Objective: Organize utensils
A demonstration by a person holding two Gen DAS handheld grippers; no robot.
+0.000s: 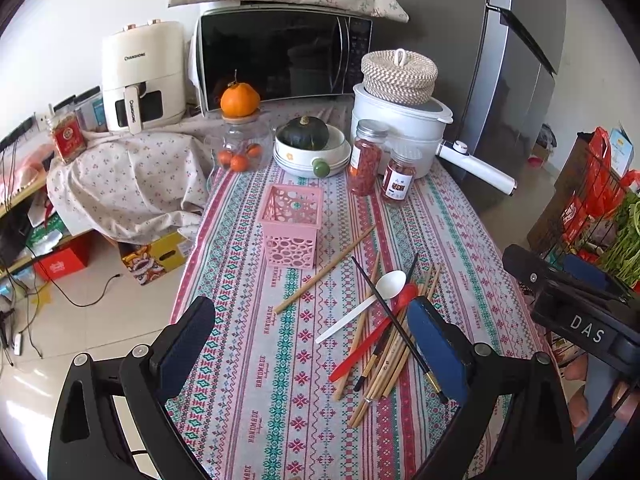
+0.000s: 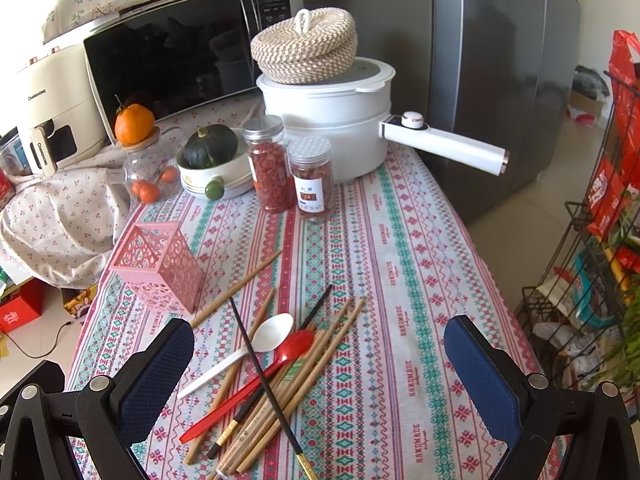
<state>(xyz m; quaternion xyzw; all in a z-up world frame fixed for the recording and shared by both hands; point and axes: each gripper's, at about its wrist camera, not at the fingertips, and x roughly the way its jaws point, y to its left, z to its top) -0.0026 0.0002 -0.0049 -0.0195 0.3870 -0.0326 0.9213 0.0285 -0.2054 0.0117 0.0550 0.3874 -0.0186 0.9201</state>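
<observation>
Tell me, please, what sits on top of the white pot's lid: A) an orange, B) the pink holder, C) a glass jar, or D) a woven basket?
D: a woven basket with a white loop handle rests on the white pot; the orange sits on a jar instead.

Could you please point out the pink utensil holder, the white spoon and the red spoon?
pink utensil holder (image 1: 291, 226): left wrist view, on its front wall below the rim.
white spoon (image 2: 274, 333): right wrist view, on its bowl.
red spoon (image 2: 296, 345): right wrist view, on its bowl.
</observation>
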